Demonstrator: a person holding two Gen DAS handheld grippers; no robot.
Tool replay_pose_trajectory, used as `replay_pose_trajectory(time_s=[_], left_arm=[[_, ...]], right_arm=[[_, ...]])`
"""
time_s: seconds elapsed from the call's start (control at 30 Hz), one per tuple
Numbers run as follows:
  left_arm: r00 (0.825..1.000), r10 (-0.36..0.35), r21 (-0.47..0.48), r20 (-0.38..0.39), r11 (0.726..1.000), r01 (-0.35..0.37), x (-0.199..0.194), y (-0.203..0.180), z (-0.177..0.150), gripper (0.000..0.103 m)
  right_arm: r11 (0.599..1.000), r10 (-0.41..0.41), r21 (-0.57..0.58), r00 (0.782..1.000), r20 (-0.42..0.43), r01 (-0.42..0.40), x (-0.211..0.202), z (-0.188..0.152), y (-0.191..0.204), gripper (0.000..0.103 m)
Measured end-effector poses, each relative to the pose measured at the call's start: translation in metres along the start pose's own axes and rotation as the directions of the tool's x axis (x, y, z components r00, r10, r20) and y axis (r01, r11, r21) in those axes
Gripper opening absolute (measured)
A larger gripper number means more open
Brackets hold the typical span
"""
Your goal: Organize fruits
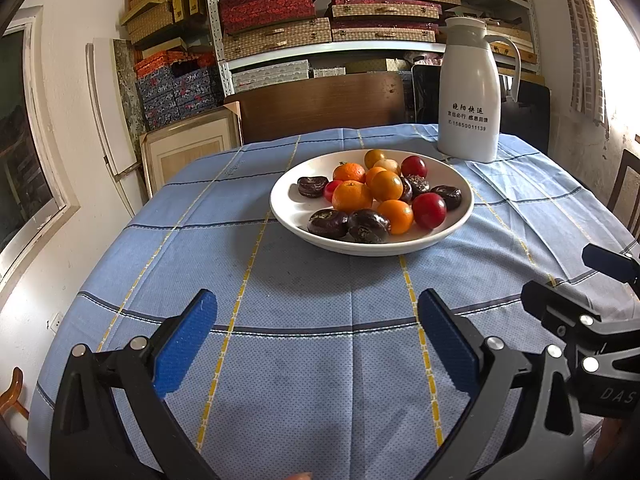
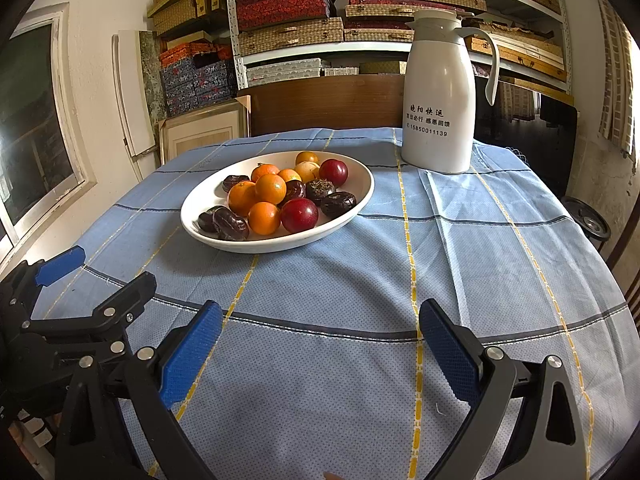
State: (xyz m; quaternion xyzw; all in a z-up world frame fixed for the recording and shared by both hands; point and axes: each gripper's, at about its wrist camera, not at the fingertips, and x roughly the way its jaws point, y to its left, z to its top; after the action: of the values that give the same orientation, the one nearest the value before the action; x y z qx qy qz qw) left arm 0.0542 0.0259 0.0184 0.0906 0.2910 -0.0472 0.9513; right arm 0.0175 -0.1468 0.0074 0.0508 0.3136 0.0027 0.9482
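Observation:
A white plate (image 1: 288, 208) (image 2: 192, 220) sits mid-table on the blue checked cloth, piled with mixed fruit: several oranges (image 1: 352, 196) (image 2: 270, 189), red plums (image 1: 429, 211) (image 2: 299, 215) and dark brown water chestnuts (image 1: 368, 225) (image 2: 230, 224). My left gripper (image 1: 316, 316) is open and empty, low over the cloth in front of the plate; it also shows in the right wrist view (image 2: 104, 276) at the left. My right gripper (image 2: 320, 320) is open and empty, in front and right of the plate; it shows at the right edge of the left wrist view (image 1: 572, 280).
A white thermos jug (image 1: 470, 92) (image 2: 438, 96) stands behind the plate at the back right of the table. A wooden chair back (image 1: 320, 104) is beyond the far edge. Shelves of boxes (image 1: 320, 12) line the wall. A window (image 1: 20, 152) is at left.

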Motion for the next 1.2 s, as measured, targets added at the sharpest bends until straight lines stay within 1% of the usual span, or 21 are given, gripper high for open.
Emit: replay_pose_trajectory(time_s=[0.9,1.2], left_arm=[[1.0,0.0,0.004,-0.004,1.0,0.0,0.0009,0.0012,-0.0026,0.098],[1.0,-0.004,0.008,0.01,1.0,0.004,-0.0002,0.0024,-0.0034,0.098]], right_arm=[[1.0,0.0,-0.001,1.0,0.0,0.0,-0.0004,-0.0004,0.0008,0.099],[1.0,0.0,-0.001,1.0,0.001,0.0,-0.0004,-0.0004,0.0008,0.099]])
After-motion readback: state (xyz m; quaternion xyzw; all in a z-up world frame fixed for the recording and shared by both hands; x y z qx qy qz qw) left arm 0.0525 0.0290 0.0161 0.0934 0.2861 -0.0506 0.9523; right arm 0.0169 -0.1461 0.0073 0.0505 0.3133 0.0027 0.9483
